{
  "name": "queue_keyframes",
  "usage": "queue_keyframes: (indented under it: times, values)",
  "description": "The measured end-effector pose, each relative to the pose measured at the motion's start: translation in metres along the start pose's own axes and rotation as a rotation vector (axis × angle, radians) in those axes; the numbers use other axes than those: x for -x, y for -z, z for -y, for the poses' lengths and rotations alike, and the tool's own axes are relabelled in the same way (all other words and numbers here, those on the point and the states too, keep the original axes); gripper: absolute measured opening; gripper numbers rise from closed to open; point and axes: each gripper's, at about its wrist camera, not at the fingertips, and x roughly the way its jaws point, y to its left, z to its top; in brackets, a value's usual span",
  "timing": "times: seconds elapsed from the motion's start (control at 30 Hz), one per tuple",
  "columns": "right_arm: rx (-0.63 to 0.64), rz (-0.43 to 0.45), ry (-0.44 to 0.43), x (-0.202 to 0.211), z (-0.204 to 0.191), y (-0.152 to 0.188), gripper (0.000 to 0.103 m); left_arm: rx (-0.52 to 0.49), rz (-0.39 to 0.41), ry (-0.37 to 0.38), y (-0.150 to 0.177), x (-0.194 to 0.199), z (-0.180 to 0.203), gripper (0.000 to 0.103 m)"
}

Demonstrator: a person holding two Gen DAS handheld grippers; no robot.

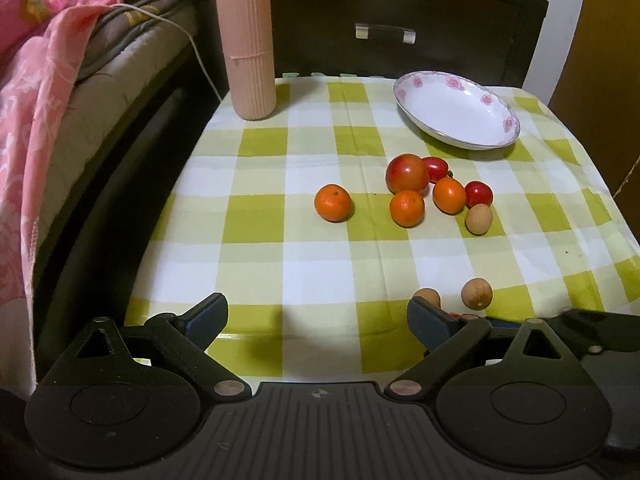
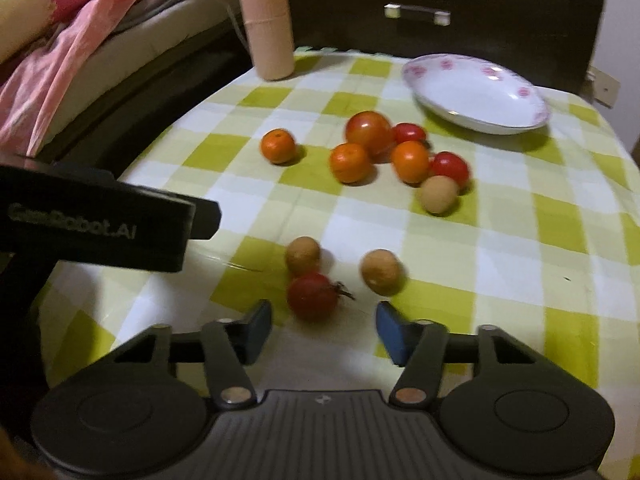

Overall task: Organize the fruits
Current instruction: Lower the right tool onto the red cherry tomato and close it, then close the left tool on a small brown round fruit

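Observation:
A white flowered plate (image 1: 452, 112) (image 2: 476, 92) stands empty at the far right of the green-checked cloth (image 1: 280, 220). Below it lie a large tomato (image 1: 407, 173), three oranges (image 1: 333, 202), two cherry tomatoes (image 1: 478, 193) and a brown longan (image 1: 479, 219). Nearer lie two more longans (image 2: 303, 255) (image 2: 380, 272) and a small red tomato (image 2: 312, 296). My right gripper (image 2: 324, 324) is open, and that tomato sits just ahead of its fingertips with no pad touching it. My left gripper (image 1: 318, 314) is open and empty over the cloth's near edge; its body (image 2: 100, 224) shows at the left.
A tall pink ribbed cylinder (image 1: 248, 44) stands at the cloth's far left corner. A dark cabinet with a metal handle (image 1: 384, 33) rises behind the table. A bed with a pink blanket (image 1: 40, 80) and a white cord runs along the left side.

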Motion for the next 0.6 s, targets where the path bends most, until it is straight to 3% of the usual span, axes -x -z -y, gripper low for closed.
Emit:
queue_keyframes:
  times: [0.23,0.37,0.5,0.6]
  values:
    - [0.006,0.003,-0.015,-0.010,0.000,-0.006,0.028,-0.009,-0.010,0.013,0.001,-0.003,0.001,0.099]
    - [-0.005,-0.018,-0.020,-0.002,0.007,-0.001,0.026,-0.031,-0.006,0.029,0.002,-0.006,0.006,0.099]
    - [-0.018,-0.025,-0.015,0.014,0.016,0.004,0.026,-0.116,-0.018,0.037,0.003,-0.017,0.025,0.096]
    - [-0.029,-0.038,-0.002,0.025,0.027,0.009,0.026,-0.167,-0.036,0.047,0.002,-0.029,0.037,0.083]
